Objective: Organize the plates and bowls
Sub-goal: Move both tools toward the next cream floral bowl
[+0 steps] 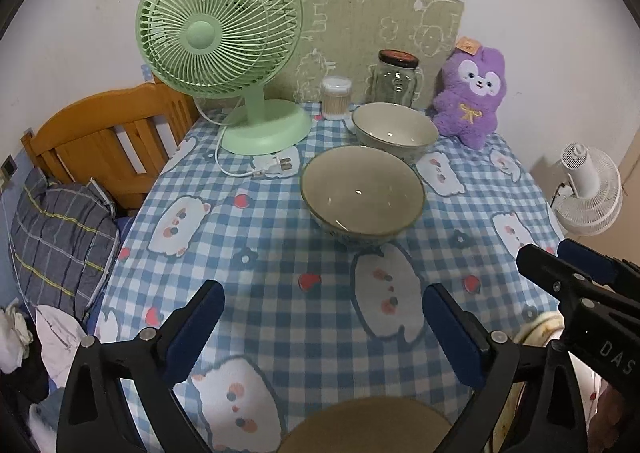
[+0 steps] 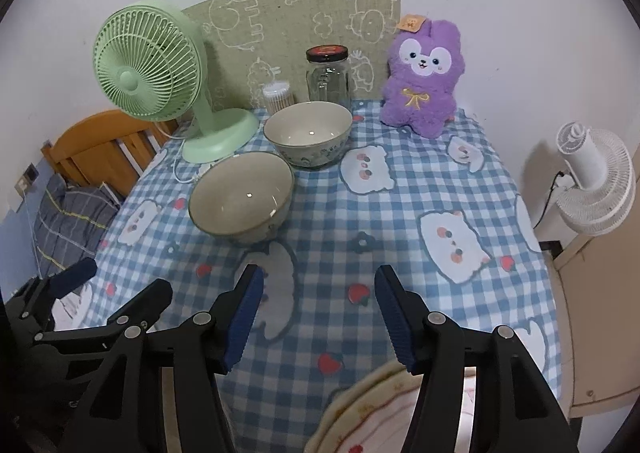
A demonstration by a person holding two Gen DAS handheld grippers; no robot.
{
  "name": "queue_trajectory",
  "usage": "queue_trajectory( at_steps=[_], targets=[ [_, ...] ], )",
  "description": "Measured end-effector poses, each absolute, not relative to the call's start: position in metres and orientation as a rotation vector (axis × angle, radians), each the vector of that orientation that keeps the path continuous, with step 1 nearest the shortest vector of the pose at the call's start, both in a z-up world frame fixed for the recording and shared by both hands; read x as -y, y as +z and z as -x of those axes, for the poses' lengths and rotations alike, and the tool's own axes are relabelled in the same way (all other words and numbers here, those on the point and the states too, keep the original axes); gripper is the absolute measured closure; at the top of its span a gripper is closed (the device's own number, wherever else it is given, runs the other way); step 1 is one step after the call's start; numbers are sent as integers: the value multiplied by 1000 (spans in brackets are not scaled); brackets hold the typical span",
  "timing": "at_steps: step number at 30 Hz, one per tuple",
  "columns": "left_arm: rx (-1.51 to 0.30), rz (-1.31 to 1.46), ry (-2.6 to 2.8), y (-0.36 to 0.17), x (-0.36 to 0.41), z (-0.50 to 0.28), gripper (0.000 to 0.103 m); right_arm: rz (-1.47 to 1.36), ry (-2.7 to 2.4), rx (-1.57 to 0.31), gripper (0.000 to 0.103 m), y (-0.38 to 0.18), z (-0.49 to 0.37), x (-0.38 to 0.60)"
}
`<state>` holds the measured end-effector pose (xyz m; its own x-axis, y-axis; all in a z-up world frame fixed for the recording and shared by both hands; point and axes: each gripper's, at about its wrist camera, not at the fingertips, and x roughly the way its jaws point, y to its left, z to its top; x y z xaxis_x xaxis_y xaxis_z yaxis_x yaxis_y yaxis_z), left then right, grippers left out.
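Note:
Two pale ceramic bowls stand on the checked tablecloth. The nearer bowl (image 1: 362,195) (image 2: 242,199) sits mid-table. The farther bowl (image 1: 394,131) (image 2: 308,133) sits just behind it. My left gripper (image 1: 324,329) is open and empty, hovering over the near table with a brown dish (image 1: 368,427) below it. My right gripper (image 2: 320,315) is open and empty above a cream patterned plate (image 2: 368,419) at the table's front edge. The right gripper also shows at the right of the left wrist view (image 1: 560,261).
A green desk fan (image 1: 224,53) (image 2: 160,77) stands at the back left, its white plug and cord (image 1: 276,167) on the cloth. A swab tub (image 1: 336,97), a glass jar (image 1: 396,79) and a purple plush (image 1: 470,93) line the back wall. A white fan (image 2: 592,181) stands right of the table.

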<state>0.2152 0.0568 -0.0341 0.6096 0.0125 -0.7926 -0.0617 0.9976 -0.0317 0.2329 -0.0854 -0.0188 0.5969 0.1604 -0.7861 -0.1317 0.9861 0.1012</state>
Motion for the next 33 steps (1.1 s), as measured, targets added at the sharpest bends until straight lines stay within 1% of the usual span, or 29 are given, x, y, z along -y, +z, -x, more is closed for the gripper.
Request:
queue_trajectory(
  at_steps=[5,6,7,10,13,22,24,28,29,31,33],
  targets=[
    [-958,104,80,-33,-67,-238,6,0,162,-927,42,-14,-254,73],
    [-962,108,94,-33,-68,-243,8,12,159,-931,42,-14,-259,69],
    [-967,112,110,-33,-70,-247,13,15,159,-936,42,-14,-264,66],
    [-993,118,145,-37,-74,-261,15,-17,189,-962,42,-18,-277,58],
    [-1016,104,144,-44,-75,-273,20,-31,173,-963,41,-22,-286,53],
    [-1044,94,112,-63,-79,-304,24,-55,153,-981,41,-40,-320,46],
    [-1041,93,102,-66,-81,-310,26,-55,150,-993,41,-45,-329,43],
    [-1043,75,97,-73,-83,-325,27,-43,127,-1000,42,-53,-343,40],
    [-1051,79,89,-76,-83,-329,28,-44,122,-1006,43,-56,-346,39],
    [-1069,96,64,-81,-85,-336,35,-56,117,-1017,47,-61,-353,39],
    [-1083,105,54,-85,-86,-343,37,-57,111,-1033,50,-66,-359,38]
  ],
)
